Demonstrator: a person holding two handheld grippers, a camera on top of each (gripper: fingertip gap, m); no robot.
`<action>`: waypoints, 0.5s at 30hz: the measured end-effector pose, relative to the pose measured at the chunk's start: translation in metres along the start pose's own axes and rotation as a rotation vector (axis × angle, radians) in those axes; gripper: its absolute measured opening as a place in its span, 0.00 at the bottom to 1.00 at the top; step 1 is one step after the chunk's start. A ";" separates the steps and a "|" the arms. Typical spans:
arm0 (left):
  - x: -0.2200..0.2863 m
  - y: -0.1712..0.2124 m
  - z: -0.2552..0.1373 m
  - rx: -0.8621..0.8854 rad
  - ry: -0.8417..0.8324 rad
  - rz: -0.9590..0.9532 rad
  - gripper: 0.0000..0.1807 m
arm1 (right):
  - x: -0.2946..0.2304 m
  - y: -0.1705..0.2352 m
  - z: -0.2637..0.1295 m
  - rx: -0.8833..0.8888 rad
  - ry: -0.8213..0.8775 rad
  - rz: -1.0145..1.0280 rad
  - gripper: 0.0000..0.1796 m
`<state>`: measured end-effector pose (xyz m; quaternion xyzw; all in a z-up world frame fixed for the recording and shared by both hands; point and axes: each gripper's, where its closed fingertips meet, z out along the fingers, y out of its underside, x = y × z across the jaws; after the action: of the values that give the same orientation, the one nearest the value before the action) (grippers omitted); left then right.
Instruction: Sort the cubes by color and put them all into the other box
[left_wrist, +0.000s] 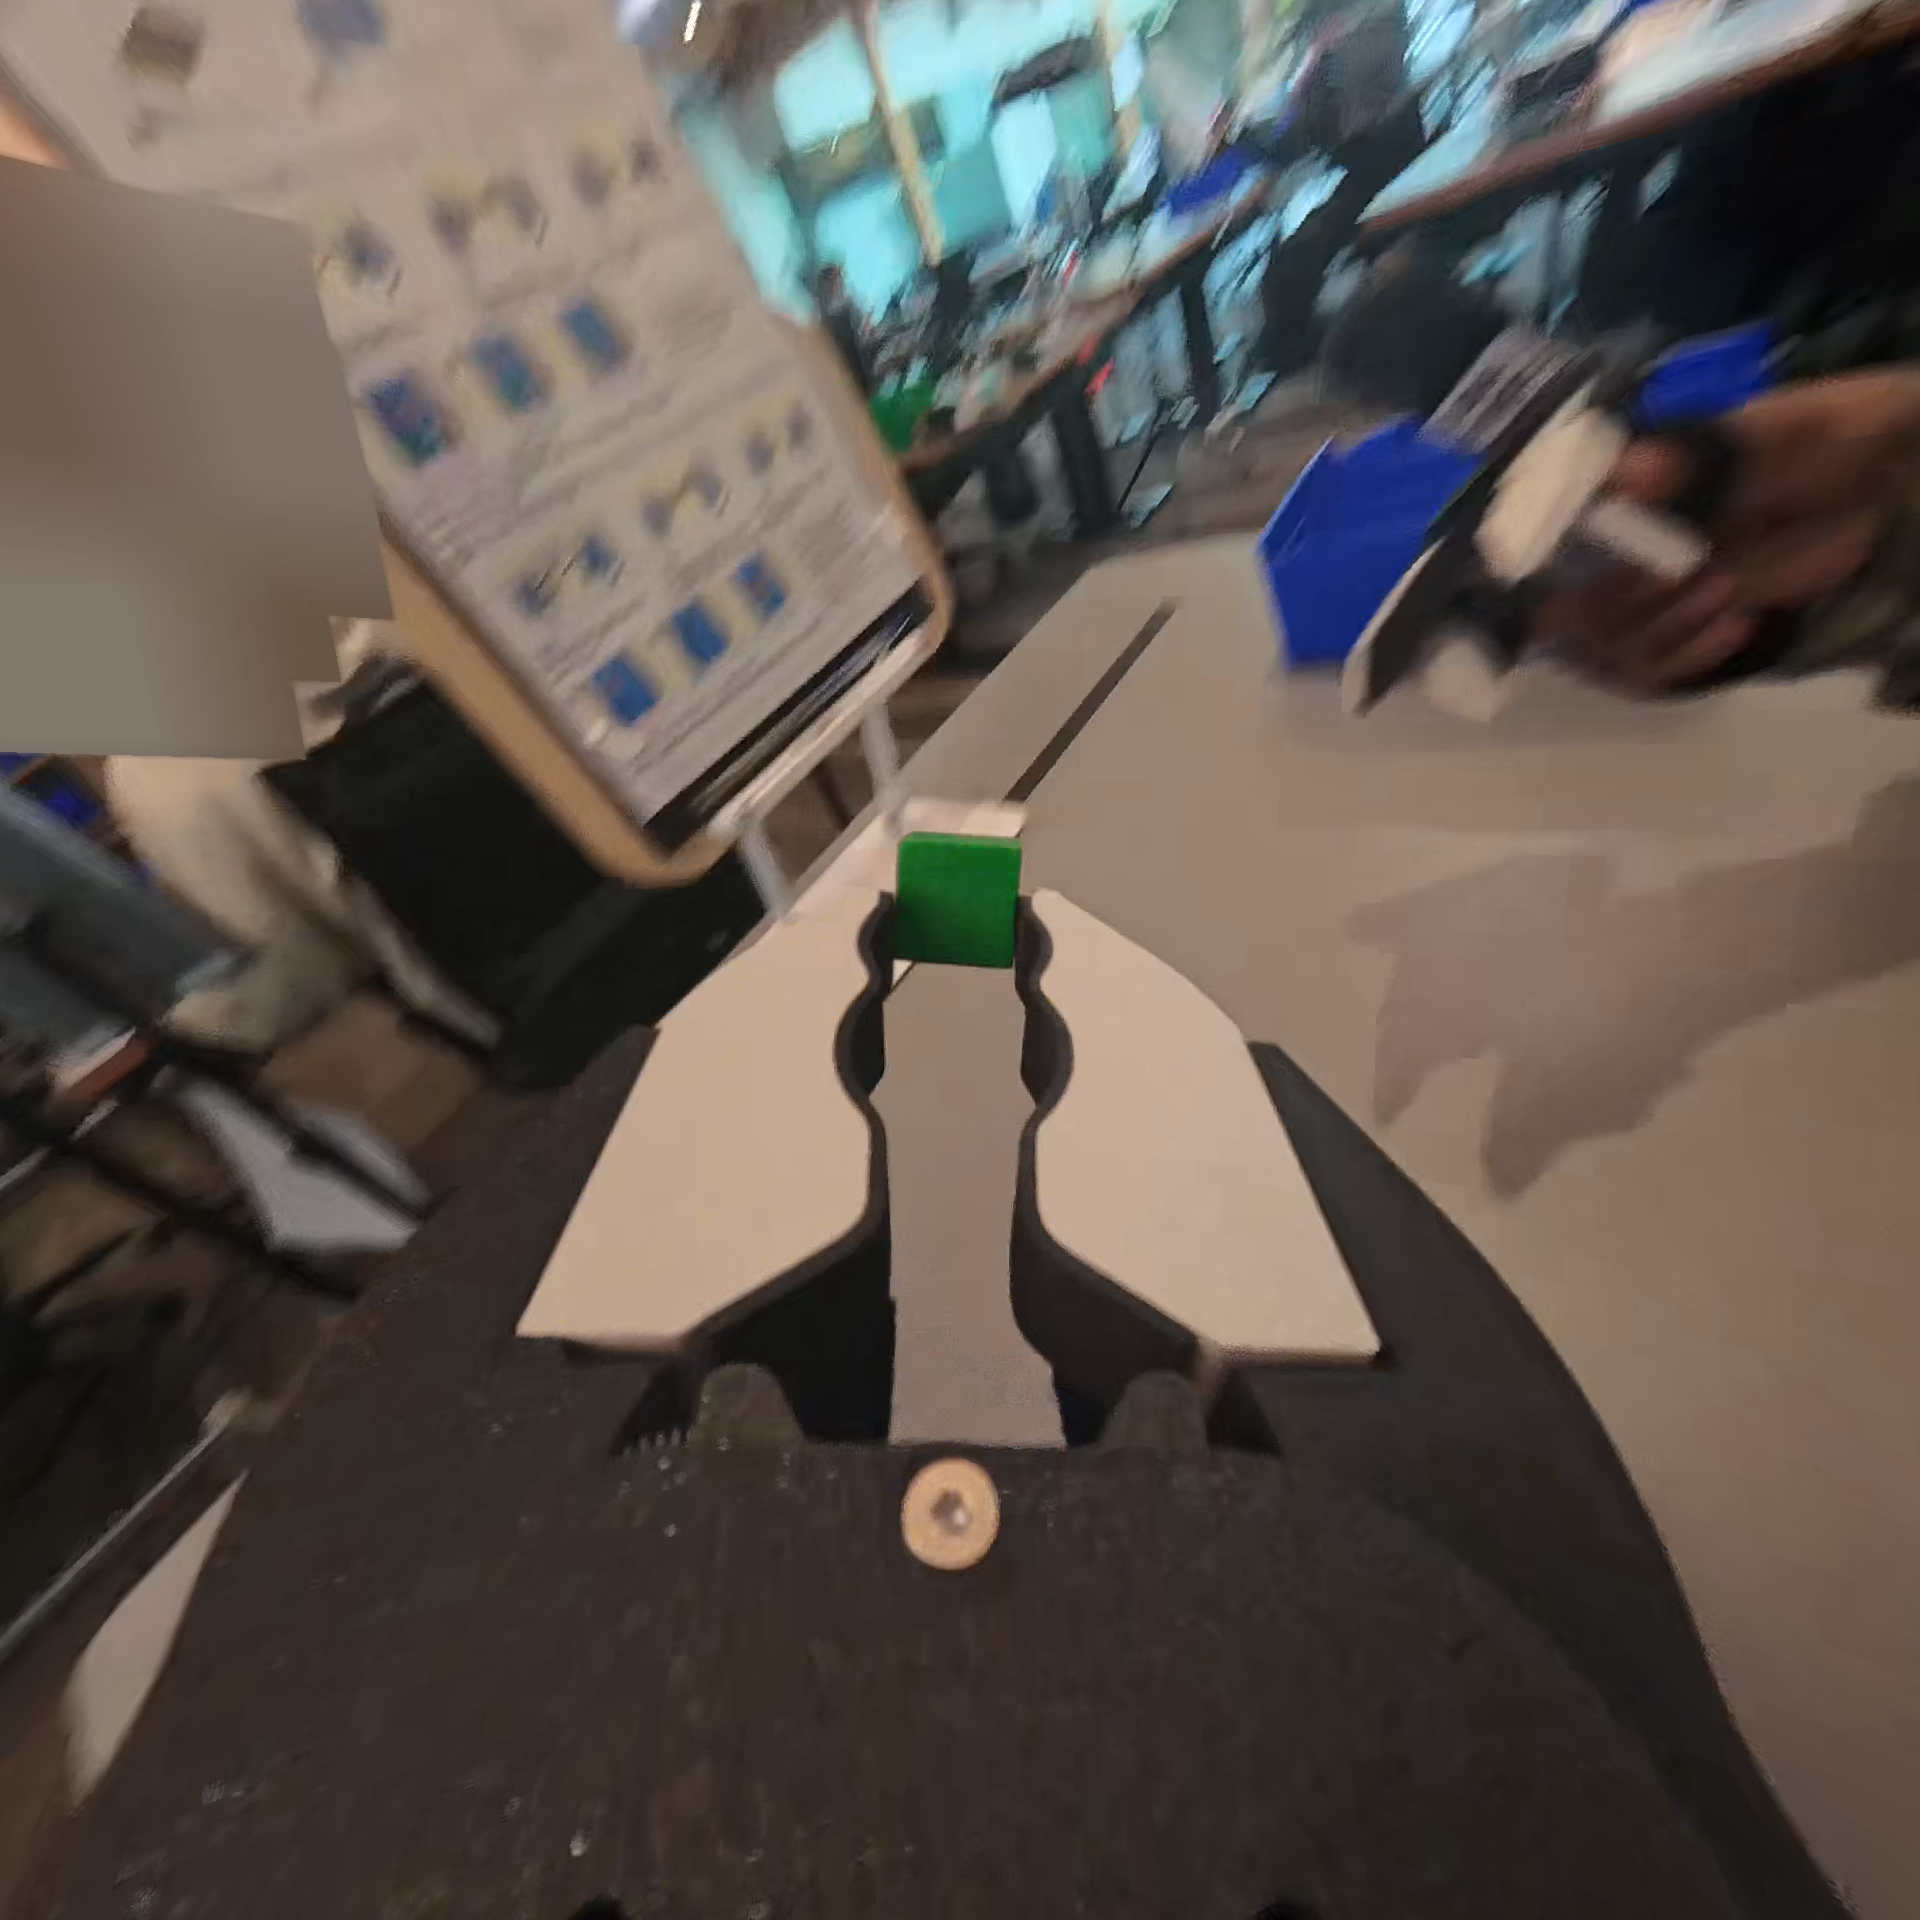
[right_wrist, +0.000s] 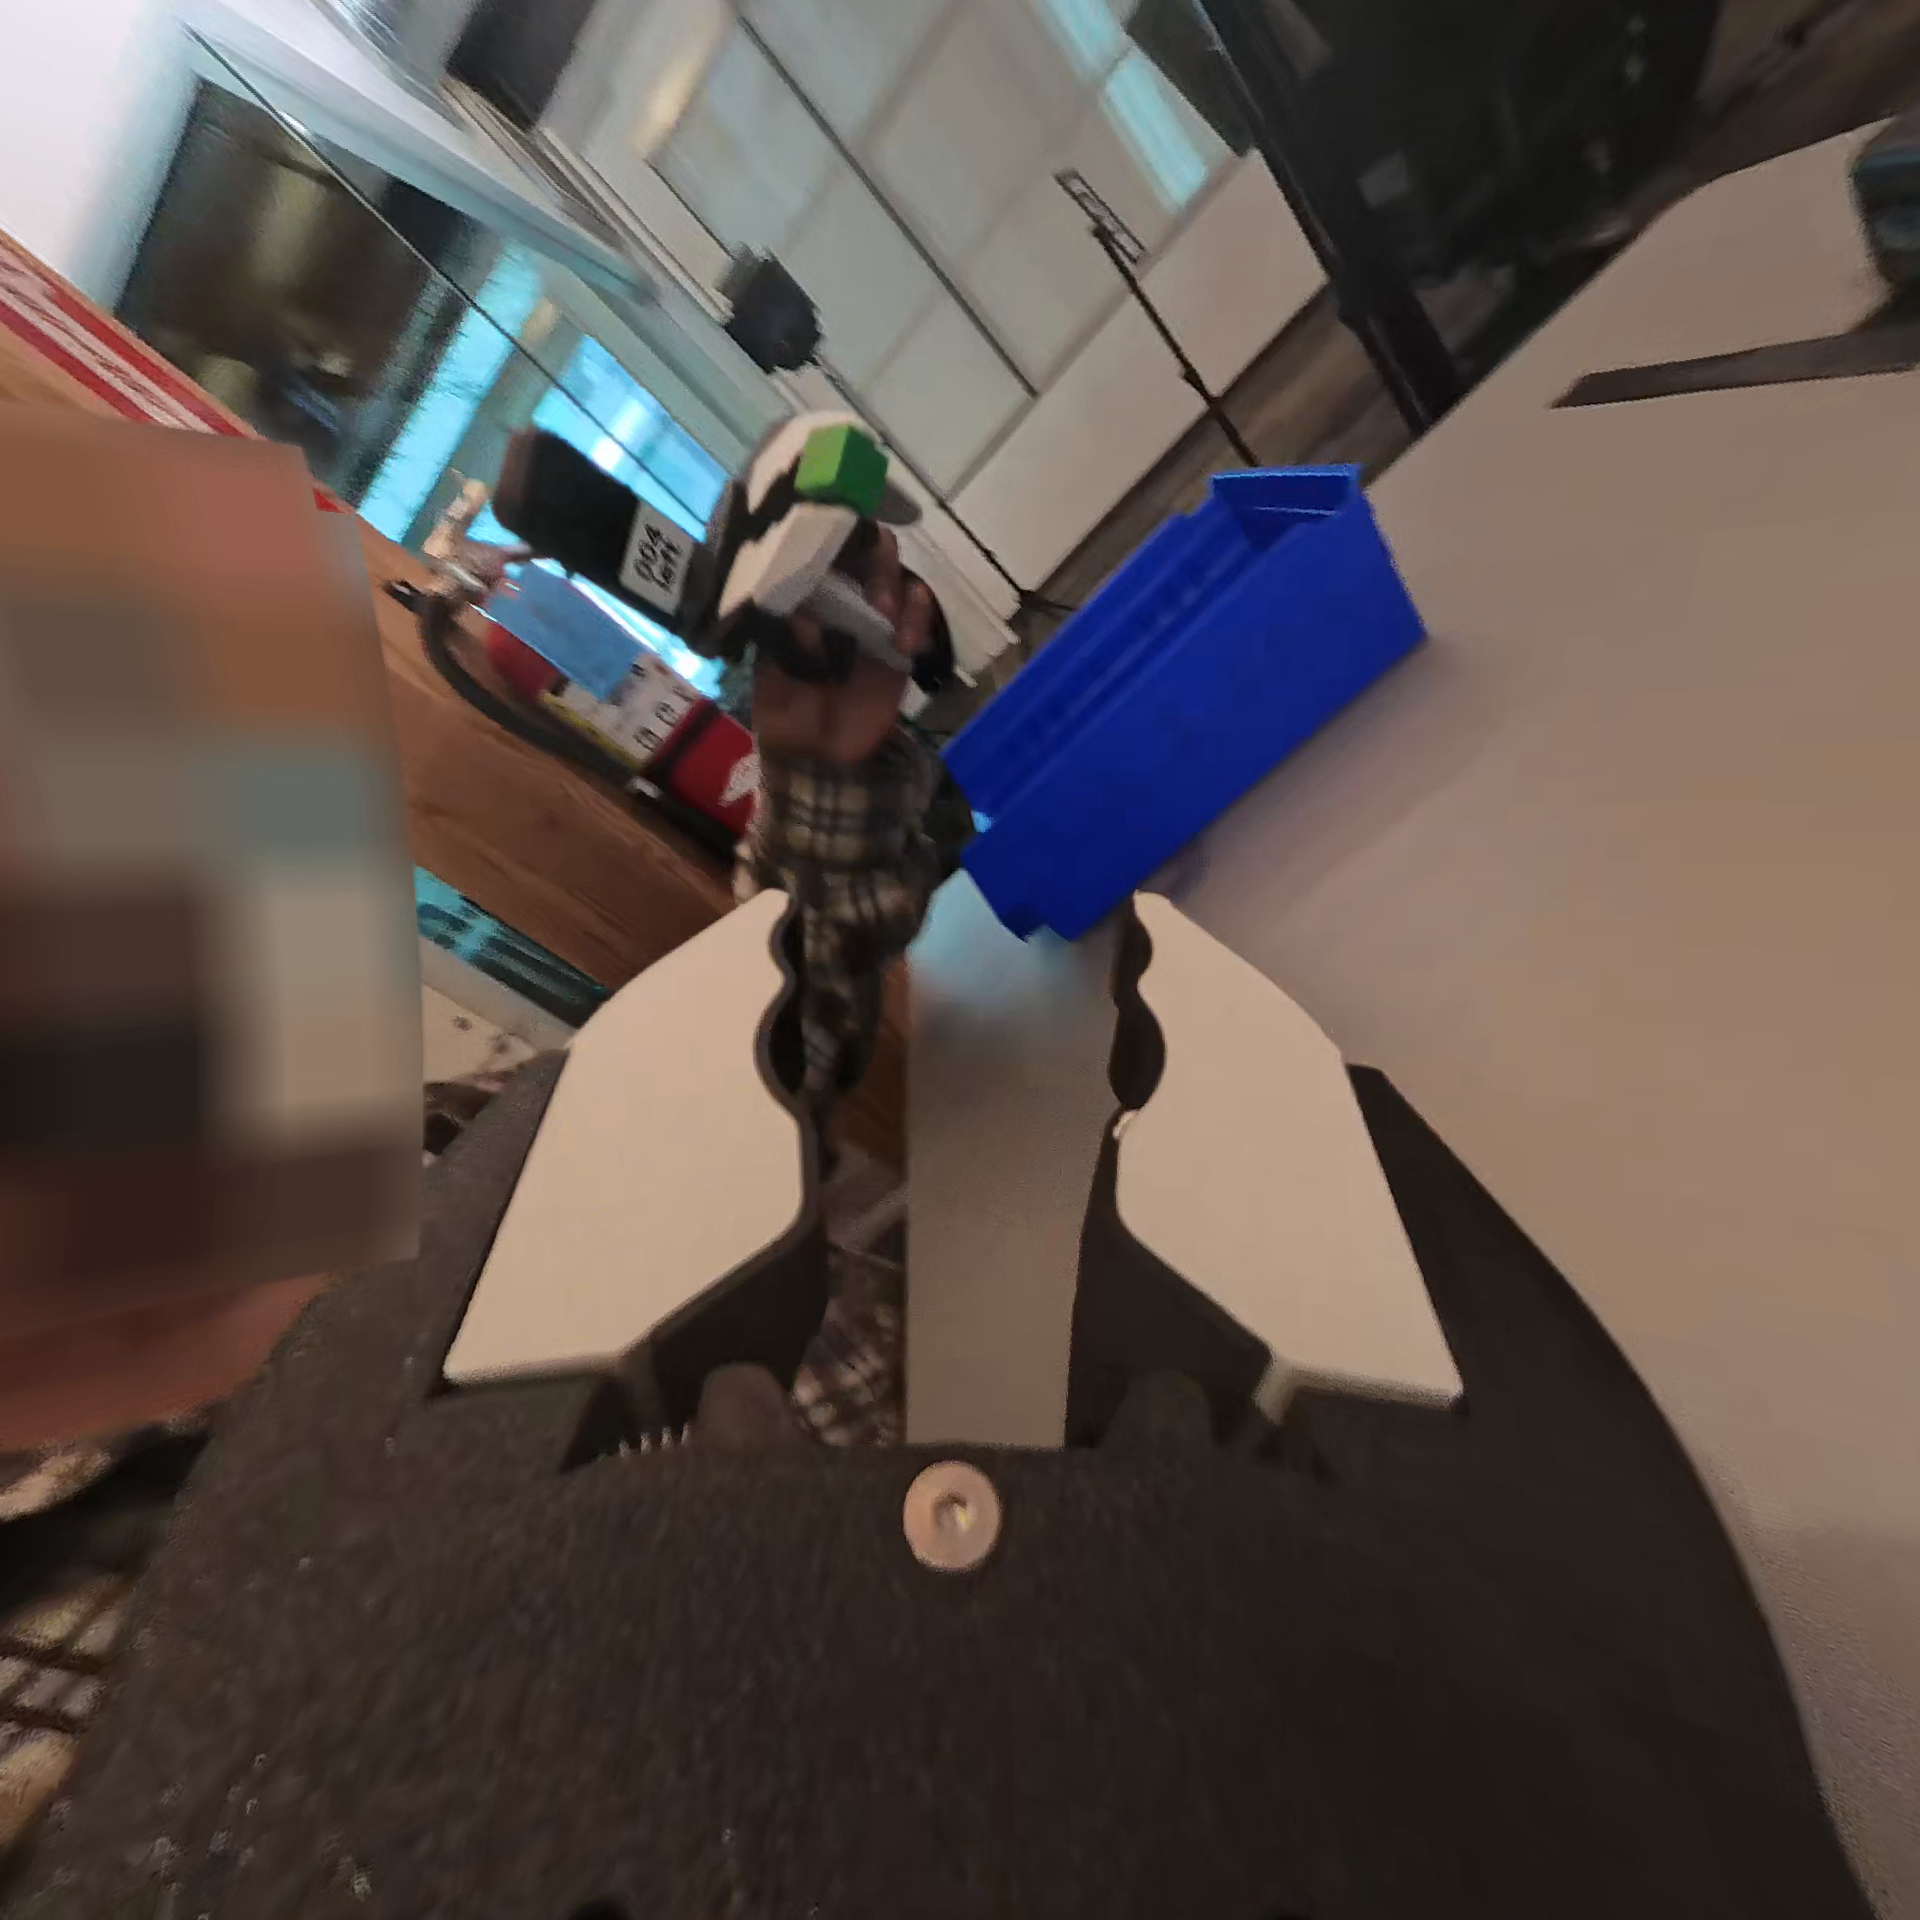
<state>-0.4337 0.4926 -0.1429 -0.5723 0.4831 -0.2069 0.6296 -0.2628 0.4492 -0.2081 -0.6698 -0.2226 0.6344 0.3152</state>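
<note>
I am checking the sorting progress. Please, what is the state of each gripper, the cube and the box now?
left gripper: shut on the green cube, held in the air
green cube: gripped, off the table
right gripper: open, empty
blue box: on the grey table, contents hidden

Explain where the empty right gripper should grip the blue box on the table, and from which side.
Judging from its pose, take the blue box by its upper long rim, coming down from above: its open top faces up and the thin wall suits the open right gripper.
</note>
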 end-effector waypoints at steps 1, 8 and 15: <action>0.018 -0.013 0.012 0.061 0.037 -0.003 0.12 | -0.005 -0.002 0.006 0.009 -0.045 0.028 0.32; 0.114 -0.036 0.085 0.314 0.254 -0.041 0.12 | -0.039 -0.009 0.024 0.008 -0.358 0.305 0.33; 0.155 -0.026 0.127 0.326 0.329 -0.024 0.12 | -0.040 0.001 0.004 -0.012 -0.358 0.358 0.19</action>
<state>-0.2495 0.4260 -0.1917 -0.4273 0.5325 -0.3803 0.6238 -0.2712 0.4214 -0.1806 -0.5773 -0.1567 0.7873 0.1493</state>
